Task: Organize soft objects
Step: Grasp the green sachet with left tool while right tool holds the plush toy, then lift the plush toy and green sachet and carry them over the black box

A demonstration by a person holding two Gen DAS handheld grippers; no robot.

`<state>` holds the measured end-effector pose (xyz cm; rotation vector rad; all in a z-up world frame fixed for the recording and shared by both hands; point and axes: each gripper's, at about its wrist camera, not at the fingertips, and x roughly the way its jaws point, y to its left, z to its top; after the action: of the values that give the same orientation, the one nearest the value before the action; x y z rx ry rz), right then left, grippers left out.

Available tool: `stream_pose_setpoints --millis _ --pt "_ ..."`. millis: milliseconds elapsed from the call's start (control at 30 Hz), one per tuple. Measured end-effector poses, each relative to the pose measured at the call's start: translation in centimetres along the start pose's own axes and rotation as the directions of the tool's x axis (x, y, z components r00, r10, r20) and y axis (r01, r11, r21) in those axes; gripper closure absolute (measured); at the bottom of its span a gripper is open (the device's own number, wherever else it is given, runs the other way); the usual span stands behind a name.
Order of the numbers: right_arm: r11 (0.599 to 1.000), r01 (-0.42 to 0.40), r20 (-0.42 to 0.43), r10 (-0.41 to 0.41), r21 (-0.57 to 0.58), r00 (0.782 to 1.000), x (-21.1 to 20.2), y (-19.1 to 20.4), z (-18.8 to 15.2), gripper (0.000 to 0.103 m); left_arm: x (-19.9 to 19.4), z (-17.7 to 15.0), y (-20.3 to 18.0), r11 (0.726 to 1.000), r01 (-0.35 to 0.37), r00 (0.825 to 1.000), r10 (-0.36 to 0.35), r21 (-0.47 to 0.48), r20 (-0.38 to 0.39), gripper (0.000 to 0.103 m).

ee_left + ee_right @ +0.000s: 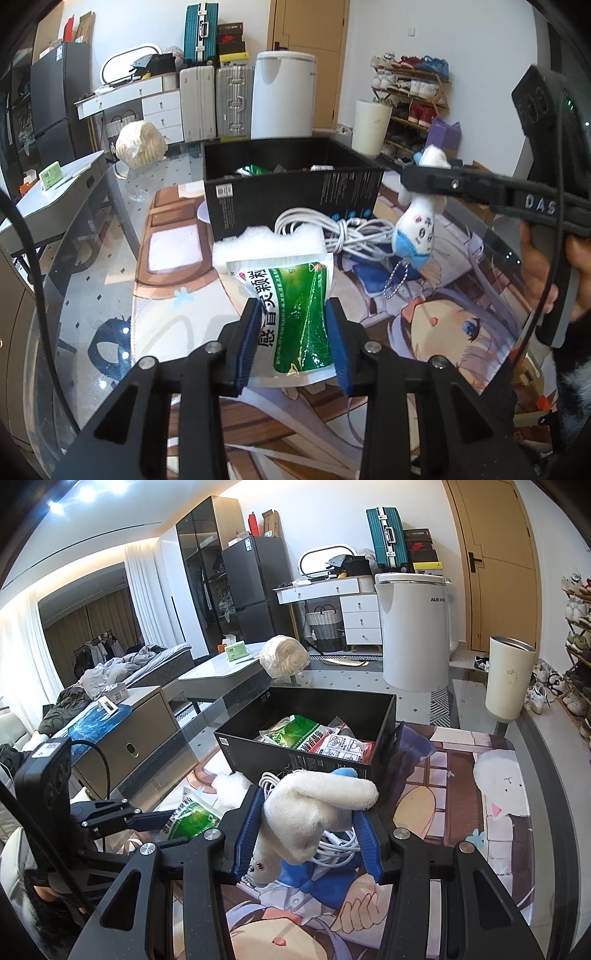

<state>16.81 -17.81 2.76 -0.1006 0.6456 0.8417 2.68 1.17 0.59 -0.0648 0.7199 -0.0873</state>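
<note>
My left gripper (293, 314) is shut on a green and white medicine sachet (291, 310), held above the printed mat (424, 332). It also shows in the right wrist view (192, 818). My right gripper (308, 812) is shut on a white plush toy (314, 812) with a blue bib, which hangs head down with its ball chain in the left wrist view (417, 229). A black box (295, 192) stands just behind; in the right wrist view its rim (295, 753) surrounds more sachets (317, 738).
A coiled white cable (332, 229) and a white foam piece (258, 243) lie on the mat in front of the box. A glass table edge, a low grey cabinet (125, 738), a white bin (509, 679) and a shoe rack (410, 96) surround the area.
</note>
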Motion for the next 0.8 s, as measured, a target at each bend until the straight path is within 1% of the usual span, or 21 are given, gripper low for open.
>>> stream_pose_setpoints --millis 100,333,433,800 --pt "1.000 -0.001 0.010 0.001 -0.004 1.000 -0.3 0.2 0.1 0.055 -0.6 0.3 0.1 1.000 0.009 1.000 -0.009 -0.010 0.026 0.069" --pt "1.000 0.003 0.034 -0.003 -0.012 0.999 -0.9 0.4 0.8 0.055 -1.8 1.2 1.0 0.999 0.007 0.996 -0.004 -0.040 0.086 0.069" --pt "1.000 0.006 0.043 -0.006 -0.014 0.999 -1.0 0.4 1.1 0.055 -2.1 1.6 1.0 0.999 -0.001 0.994 0.005 -0.039 0.109 0.069" --pt "0.999 0.025 0.095 -0.022 -0.027 0.995 -1.4 0.6 3.2 0.055 -2.8 3.9 1.1 0.999 0.008 0.982 -0.002 -0.031 0.190 0.069"
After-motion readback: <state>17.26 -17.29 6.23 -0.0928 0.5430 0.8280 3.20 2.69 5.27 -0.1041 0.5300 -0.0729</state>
